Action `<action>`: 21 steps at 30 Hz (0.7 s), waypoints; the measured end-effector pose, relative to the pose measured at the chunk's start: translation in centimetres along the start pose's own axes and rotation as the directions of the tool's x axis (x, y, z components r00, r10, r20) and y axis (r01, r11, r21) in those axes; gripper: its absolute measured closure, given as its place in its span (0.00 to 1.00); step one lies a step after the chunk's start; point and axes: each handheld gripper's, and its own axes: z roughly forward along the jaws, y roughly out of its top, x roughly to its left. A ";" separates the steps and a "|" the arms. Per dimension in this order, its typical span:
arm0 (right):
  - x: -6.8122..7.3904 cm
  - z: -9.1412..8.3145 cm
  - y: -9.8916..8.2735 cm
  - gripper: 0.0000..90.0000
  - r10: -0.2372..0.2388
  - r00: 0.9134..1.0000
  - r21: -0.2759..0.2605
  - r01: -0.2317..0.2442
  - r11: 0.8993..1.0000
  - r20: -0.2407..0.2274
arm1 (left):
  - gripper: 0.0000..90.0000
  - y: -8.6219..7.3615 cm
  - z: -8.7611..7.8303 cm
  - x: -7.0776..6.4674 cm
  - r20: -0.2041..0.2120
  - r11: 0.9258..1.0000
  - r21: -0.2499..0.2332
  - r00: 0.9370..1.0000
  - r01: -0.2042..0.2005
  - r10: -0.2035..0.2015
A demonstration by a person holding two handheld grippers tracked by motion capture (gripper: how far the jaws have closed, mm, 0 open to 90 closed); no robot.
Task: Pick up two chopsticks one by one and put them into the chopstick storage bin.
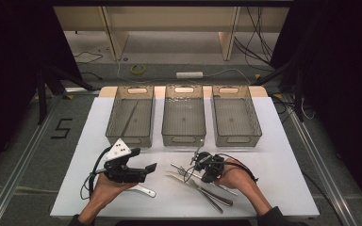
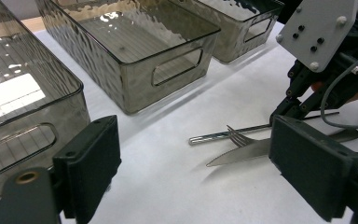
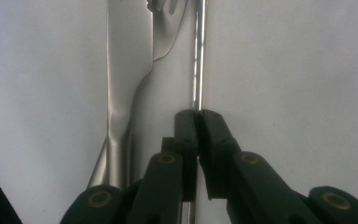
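A thin metal stick [image 3: 198,56] lies on the white table, and my right gripper [image 3: 196,116] is shut on it, pads pressed to both sides. Left of the stick lie a knife [image 3: 121,70] and a fork [image 3: 165,28]. In the high view the right gripper [image 1: 195,163] is low over this cutlery [image 1: 202,186] at the table's front middle. My left gripper [image 1: 143,162] is held to its left, open with nothing between its jaws. From the left gripper [image 2: 200,177] view, the stick [image 2: 223,134], the fork [image 2: 237,137] and the knife [image 2: 242,151] lie ahead, with the right gripper [image 2: 282,116] on the stick.
Three smoky clear bins [image 1: 128,140] [image 1: 184,140] [image 1: 238,140] stand in a row across the back of the white table [image 1: 273,160]. A metal utensil [image 1: 143,190] lies under the left hand. Dark curtains flank the table, and cables lie on the floor beyond it.
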 end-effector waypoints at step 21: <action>-0.3 -2.9 -0.4 0.96 -0.042 0.997 -0.090 0.047 0.995 0.059 | 0.18 0.0 0.6 -0.5 0.024 0.999 0.025 0.999 -0.025 0.024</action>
